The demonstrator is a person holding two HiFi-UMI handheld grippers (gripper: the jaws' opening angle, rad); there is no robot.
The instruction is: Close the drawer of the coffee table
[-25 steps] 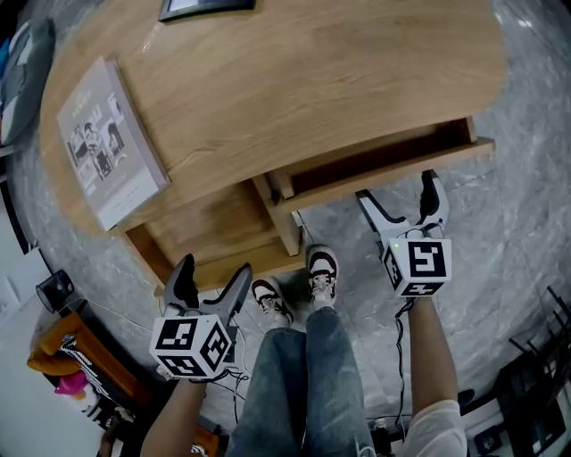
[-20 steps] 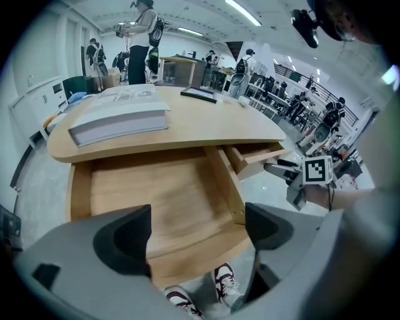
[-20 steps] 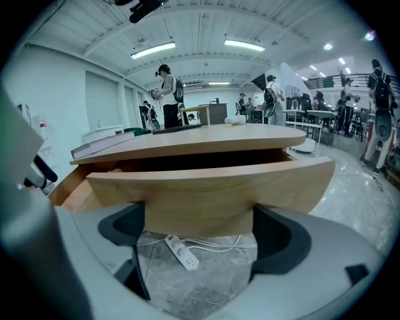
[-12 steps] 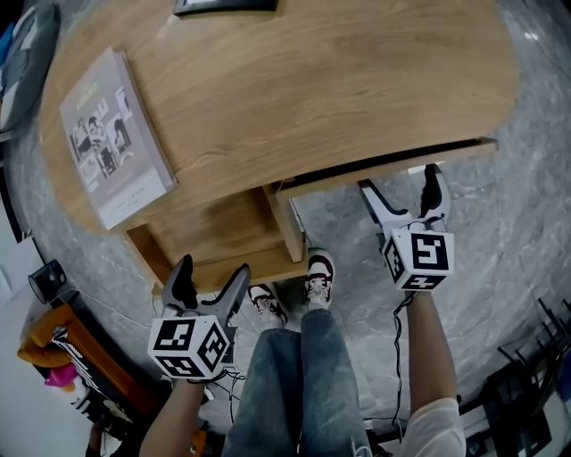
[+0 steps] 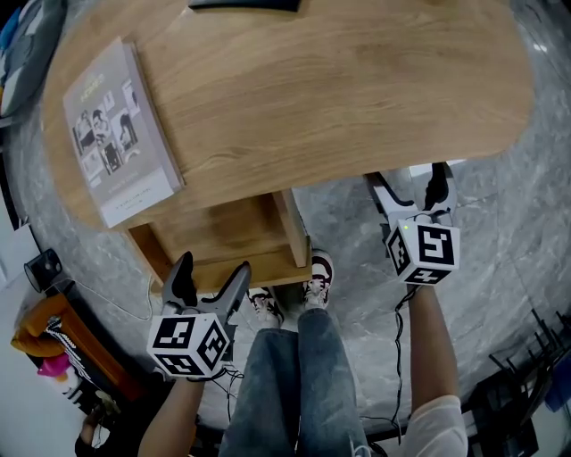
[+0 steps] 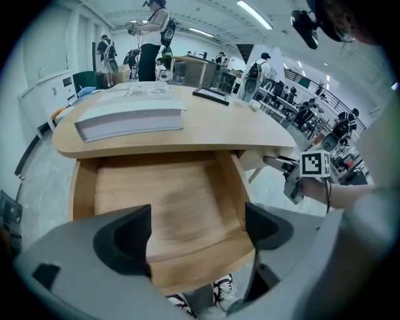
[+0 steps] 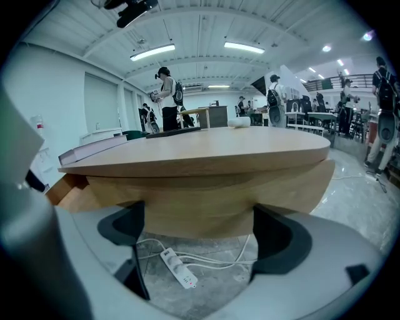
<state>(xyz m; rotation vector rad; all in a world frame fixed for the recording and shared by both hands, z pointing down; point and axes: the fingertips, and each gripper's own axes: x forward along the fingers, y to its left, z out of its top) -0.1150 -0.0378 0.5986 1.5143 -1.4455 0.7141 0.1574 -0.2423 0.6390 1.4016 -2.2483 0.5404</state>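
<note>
The wooden coffee table (image 5: 339, 89) fills the upper head view. Its right drawer front (image 7: 206, 200) stands pushed in under the tabletop edge, and in the head view none of it shows. My right gripper (image 5: 410, 183) is open, its fingertips at the table's edge; in the right gripper view (image 7: 200, 231) the drawer front spans the gap between the jaws. A second wooden drawer (image 5: 223, 236) sticks out at the lower left, its floor bare (image 6: 162, 200). My left gripper (image 5: 211, 272) hangs open just in front of it, holding nothing (image 6: 195, 231).
A thick book (image 5: 120, 134) lies on the tabletop's left part. A dark flat item (image 5: 241, 4) sits at the far edge. A white power strip (image 7: 175, 265) with cables lies on the marble floor under the table. The person's shoes (image 5: 317, 268) stand between the grippers.
The right drawer has slid from open to fully under the tabletop, with my right gripper moving forward against it. The left gripper has stayed where it was.
</note>
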